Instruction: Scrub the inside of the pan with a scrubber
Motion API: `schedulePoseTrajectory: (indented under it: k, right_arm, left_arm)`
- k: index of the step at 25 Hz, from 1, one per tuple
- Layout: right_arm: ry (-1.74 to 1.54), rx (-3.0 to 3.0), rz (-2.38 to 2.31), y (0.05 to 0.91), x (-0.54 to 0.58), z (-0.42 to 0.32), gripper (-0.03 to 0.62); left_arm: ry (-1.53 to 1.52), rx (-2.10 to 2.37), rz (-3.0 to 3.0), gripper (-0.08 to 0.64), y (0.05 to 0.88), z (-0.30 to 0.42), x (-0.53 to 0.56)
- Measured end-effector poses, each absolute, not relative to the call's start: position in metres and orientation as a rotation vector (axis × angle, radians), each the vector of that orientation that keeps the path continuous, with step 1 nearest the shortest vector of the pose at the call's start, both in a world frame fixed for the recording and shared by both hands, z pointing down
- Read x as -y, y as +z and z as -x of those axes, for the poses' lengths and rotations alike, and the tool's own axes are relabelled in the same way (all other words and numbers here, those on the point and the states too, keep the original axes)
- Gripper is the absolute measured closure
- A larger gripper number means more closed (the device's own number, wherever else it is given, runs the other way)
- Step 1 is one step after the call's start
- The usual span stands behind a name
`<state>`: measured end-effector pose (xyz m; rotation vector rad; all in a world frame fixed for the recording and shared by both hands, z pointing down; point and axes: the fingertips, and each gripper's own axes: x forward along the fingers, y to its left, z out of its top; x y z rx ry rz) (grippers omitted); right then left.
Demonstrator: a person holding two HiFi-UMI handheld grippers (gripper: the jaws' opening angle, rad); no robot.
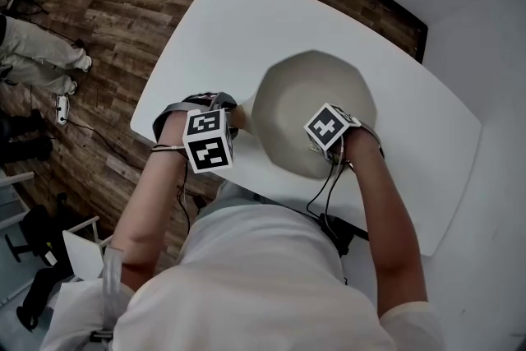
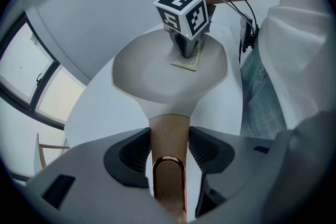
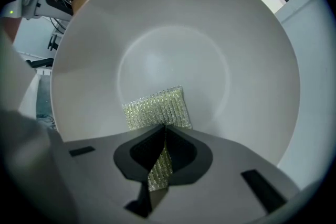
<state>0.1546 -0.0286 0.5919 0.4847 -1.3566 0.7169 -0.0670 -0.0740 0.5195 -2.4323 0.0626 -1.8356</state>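
Steadying the pan looks to be the whole job of the left hand-held gripper (image 2: pixel 169 153). Its jaws stand fairly wide, yet they are pressed on either side of the pan's wooden handle (image 2: pixel 168 126), ribbed pads touching the wood, and it points steeply down. Clamped this way, the handle cannot swing when the bowl is rubbed, so I judge this grip an anchor rather than a carrying hold.

The pan (image 1: pixel 306 82), pale and wide, sits flat on the white counter (image 1: pixel 246 20) close to the edge nearest the person, with its handle reaching left. That puts handle and bowl within easy reach of both arms.

Inside the bowl, on the side nearer the person rather than at the flat centre, lies the scrubber (image 3: pixel 156 106), a glittery woven pad. One end is folded up and pinched between the jaws of the right hand-held gripper (image 3: pixel 164 136), which are drawn nearly together on it. The free part spreads flat against the pan's surface. Holding the pad by one edge while pointing almost straight down lets its face, not the jaw tips, bear on the pan.

Scrubbing seems under way, though I cannot make out any soil on so pale a surface.
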Motion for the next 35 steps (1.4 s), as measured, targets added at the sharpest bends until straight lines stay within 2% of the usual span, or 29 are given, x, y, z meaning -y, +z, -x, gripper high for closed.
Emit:
schedulePoseTrajectory:
  k: [21, 35]
  right_arm:
    - [0.949, 1.672, -0.278, 0.581, 0.004, -0.079, 0.565]
    - [0.895, 1.921, -0.272, 0.581, 0.028, -0.031, 0.565]
  left_arm:
    - [-1.861, -0.062, 2.420, 0.341, 0.519, 0.068, 0.074]
    - [-1.881, -0.062, 2.389, 0.337, 0.520, 0.067, 0.074]
